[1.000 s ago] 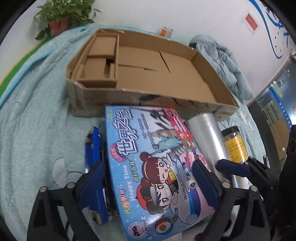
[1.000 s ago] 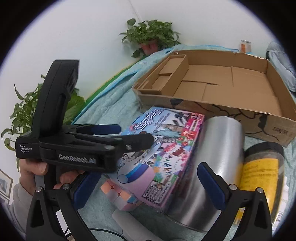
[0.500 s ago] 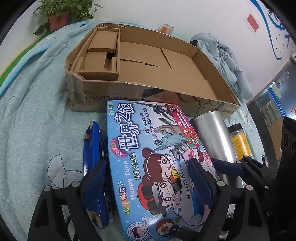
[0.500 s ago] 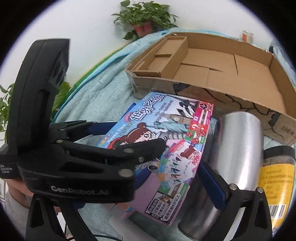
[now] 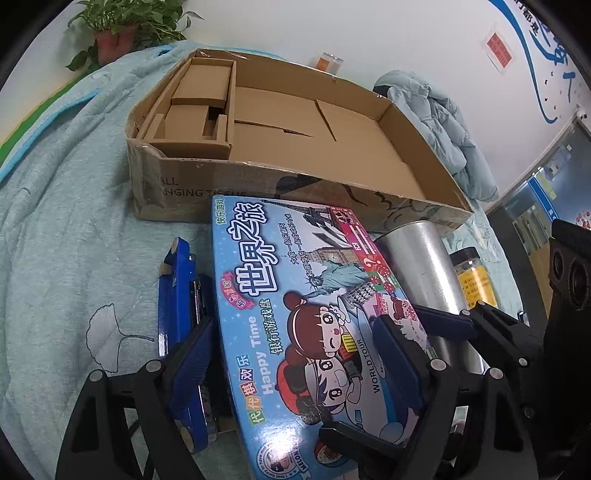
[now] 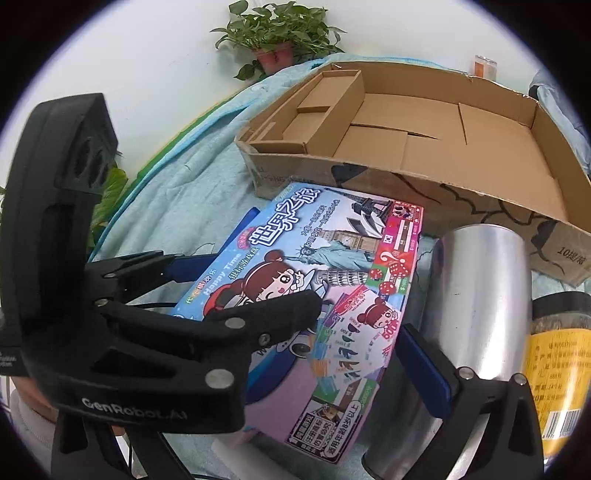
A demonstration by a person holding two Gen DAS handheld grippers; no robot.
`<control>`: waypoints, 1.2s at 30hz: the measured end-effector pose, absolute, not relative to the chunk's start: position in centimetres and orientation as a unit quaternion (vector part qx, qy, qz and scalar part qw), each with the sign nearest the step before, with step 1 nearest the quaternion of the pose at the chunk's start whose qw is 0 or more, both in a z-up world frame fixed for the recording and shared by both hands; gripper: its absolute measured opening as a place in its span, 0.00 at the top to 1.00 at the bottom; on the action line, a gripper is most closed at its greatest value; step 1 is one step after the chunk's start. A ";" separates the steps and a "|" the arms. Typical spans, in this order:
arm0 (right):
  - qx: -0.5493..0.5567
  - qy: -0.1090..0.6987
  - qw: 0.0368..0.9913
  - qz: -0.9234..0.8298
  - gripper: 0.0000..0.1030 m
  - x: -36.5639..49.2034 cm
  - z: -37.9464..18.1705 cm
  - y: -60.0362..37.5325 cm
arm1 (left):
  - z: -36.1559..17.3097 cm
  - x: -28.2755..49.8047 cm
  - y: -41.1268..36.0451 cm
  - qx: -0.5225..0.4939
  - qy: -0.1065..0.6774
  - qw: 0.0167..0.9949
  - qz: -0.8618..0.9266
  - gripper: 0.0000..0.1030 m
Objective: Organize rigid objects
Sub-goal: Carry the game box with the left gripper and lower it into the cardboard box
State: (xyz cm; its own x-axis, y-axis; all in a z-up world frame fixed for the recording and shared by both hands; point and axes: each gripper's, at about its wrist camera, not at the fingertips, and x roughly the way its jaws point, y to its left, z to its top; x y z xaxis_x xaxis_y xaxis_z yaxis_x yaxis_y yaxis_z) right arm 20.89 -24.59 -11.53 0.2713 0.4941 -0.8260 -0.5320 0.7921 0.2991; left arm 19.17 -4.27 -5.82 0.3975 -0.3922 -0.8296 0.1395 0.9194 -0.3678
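Observation:
A colourful board game box (image 5: pixel 295 277) lies on the teal blanket in front of an open cardboard box (image 5: pixel 177 184). My left gripper (image 5: pixel 295 325) straddles its near end with jaws closing; the left pad sits beside the box's edge, the right pad over its top face, no firm press visible. In the right wrist view the game box (image 6: pixel 332 258) has a silver tumbler (image 6: pixel 480 295) lying at its right. My right gripper (image 6: pixel 293 343) is open; its right finger (image 6: pixel 424 362) sits between box and tumbler, its left finger hidden behind the left gripper (image 6: pixel 258 280).
A blue stapler-like tool (image 5: pixel 181 295) lies left of the game box. A yellow-label jar (image 6: pixel 557 350) lies right of the tumbler. The cardboard box (image 6: pixel 480 206) holds only cardboard inserts. A potted plant (image 5: pixel 114 33) and a blue jacket (image 5: pixel 443 122) sit behind.
The left jaws have narrowed around the game box. The right gripper has come closer and lower, so the left gripper now covers its left finger.

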 end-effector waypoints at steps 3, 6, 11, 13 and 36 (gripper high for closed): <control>-0.012 0.505 0.801 0.322 0.00 20.6 -11.5 -24.8 | -5.5 18.4 -4.3 -0.124 0.515 0.833 -0.160 0.19; -0.001 0.497 0.805 0.323 0.00 20.2 -11.3 -25.1 | -5.0 17.3 -4.9 -0.111 0.499 0.845 -0.156 0.19; 0.015 0.468 0.822 0.325 0.00 19.0 -10.3 -25.6 | -2.5 15.7 -5.7 -0.094 0.464 0.869 -0.145 0.19; 0.011 0.442 0.836 0.323 0.00 18.5 -9.2 -25.8 | -1.4 15.6 -5.8 -0.092 0.451 0.876 -0.144 0.19; -0.019 0.334 0.897 0.291 0.00 25.2 -3.6 -27.1 | 6.1 26.2 -9.9 -0.073 0.367 0.912 -0.168 0.20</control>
